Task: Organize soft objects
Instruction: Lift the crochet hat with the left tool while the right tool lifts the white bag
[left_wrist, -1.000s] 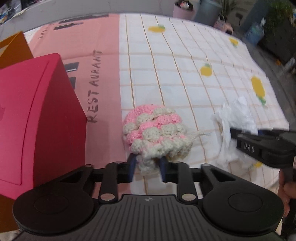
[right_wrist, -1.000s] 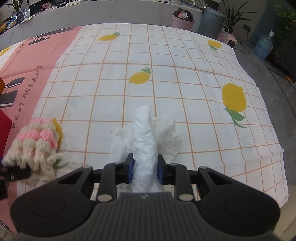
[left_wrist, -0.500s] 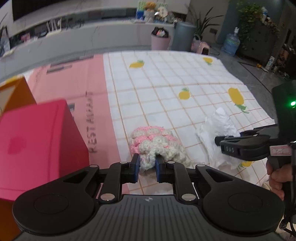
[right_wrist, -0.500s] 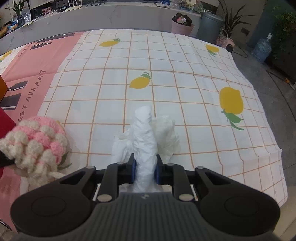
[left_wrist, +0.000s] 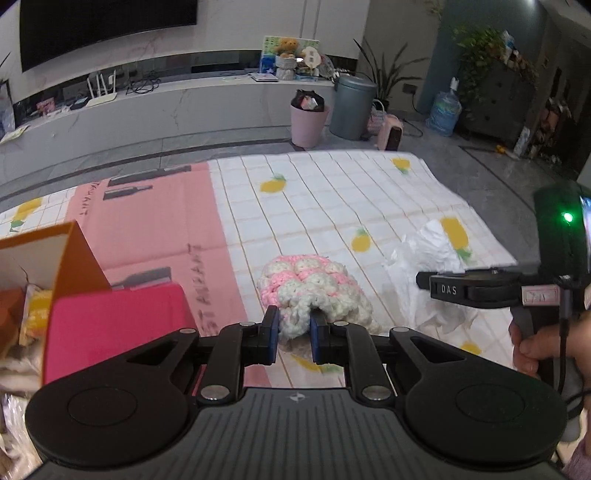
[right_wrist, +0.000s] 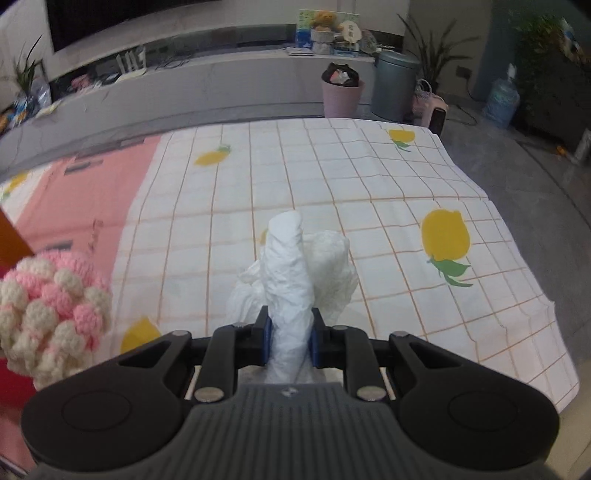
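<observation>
Both grippers risen; left gripper (left_wrist: 291, 334) clamps crochet piece (left_wrist: 314, 291); right gripper (right_wrist: 288, 341) clamps white plastic bag (right_wrist: 291, 273).

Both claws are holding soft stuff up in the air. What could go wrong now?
The left gripper pinches only an edge of the pink-and-cream crochet piece, so it might slip out. The right gripper holds a thin twist of the white plastic bag; its loose part could sag, snag or tear.

The right gripper (left_wrist: 424, 282) reads "DAS"; the cloth's (left_wrist: 332, 192) lettering is blurred.
</observation>
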